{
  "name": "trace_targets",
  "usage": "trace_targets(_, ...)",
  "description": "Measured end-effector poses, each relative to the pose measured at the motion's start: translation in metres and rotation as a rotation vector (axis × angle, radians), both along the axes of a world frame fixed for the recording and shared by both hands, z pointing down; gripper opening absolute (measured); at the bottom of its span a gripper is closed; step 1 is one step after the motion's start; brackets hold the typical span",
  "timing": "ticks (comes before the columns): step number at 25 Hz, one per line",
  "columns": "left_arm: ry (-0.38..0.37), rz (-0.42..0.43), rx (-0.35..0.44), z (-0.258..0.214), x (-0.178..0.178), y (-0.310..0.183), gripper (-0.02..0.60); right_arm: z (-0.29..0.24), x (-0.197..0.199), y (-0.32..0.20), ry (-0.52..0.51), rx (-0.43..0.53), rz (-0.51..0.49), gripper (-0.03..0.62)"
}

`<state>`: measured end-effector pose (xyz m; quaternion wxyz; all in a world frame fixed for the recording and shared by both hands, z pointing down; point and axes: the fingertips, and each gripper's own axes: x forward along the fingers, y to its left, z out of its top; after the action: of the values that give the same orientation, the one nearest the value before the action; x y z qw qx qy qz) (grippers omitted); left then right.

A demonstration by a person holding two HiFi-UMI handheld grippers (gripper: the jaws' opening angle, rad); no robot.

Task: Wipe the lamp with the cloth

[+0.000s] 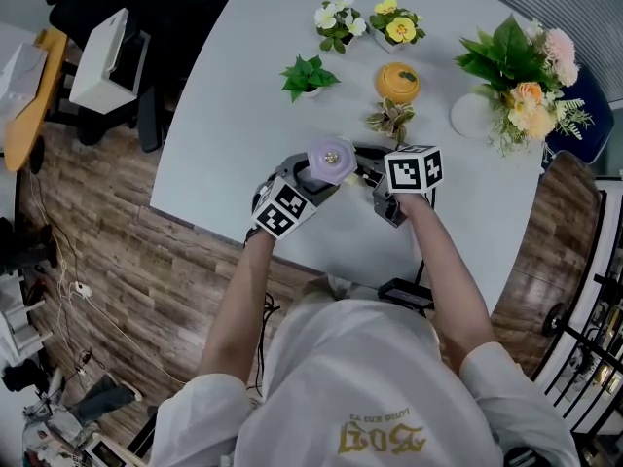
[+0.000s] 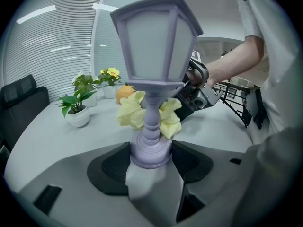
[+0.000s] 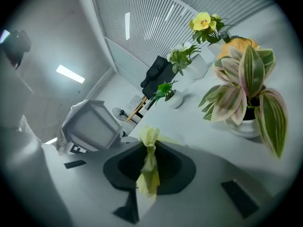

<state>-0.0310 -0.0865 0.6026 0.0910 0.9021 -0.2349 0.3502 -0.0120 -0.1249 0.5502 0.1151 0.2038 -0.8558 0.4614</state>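
Head view, steeply down: shows the left claw (image 1: 304,185) and right claw (image 1: 370,173) meeting at the centre of the frame, over the near edge of a pale grey counter (image 1: 234,144). Shows two arms reaching up from the bottom of the frame, marker cubes facing the camera. Ranges a small green plant (image 1: 309,74), an orange pot (image 1: 397,83), a variegated plant (image 1: 392,120) and, at upper right, a bouquet (image 1: 521,81) across the upper part of the counter.

Left gripper view: finds the left claw pressed from both sides onto the round base of a lavender lantern-style lamp (image 2: 154,46), holding it upright. Puts the lantern head at top centre and the turned stem mid-frame. Catches a pale yellow cloth (image 2: 132,112) bunched at the stem just above the base and showing on either side of it; cannot tell whether wrapped round the stem or only behind it. Places the right claw just right of centre, behind the cloth, with a bare forearm running off to the upper right.

Right gripper view: shows the right claw pinching the cloth, a twisted strip standing up between the dark pads. Sets the lantern head left of centre, tilted in this frame, and the variegated plant large at right.
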Motion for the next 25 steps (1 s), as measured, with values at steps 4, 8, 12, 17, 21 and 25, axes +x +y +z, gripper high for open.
trace_targets(4,-0.001,-0.001,0.002,0.0,0.0,0.0,0.278,0.011,-0.003,0.0,0.102,0.039,-0.029,0.052)
trace_targets(8,-0.003,0.002,-0.001,0.002,-0.001,0.0,0.278,0.015,-0.006,-0.003,0.137,0.052,-0.037,0.052)
trace_targets(12,0.005,0.001,0.004,0.0,0.0,-0.001,0.278,0.018,-0.01,-0.008,0.147,0.054,-0.017,0.052)
trace_targets(17,0.01,0.005,0.002,0.0,0.002,0.0,0.278,0.021,-0.016,-0.016,0.157,0.061,0.018,0.054)
trace_targets(21,0.009,0.004,0.002,0.0,0.002,0.0,0.278,0.023,-0.02,-0.02,0.187,0.06,0.019,0.054)
trace_targets(25,0.009,0.004,0.001,0.0,0.001,0.0,0.278,0.027,-0.021,-0.024,0.225,0.049,0.03,0.054)
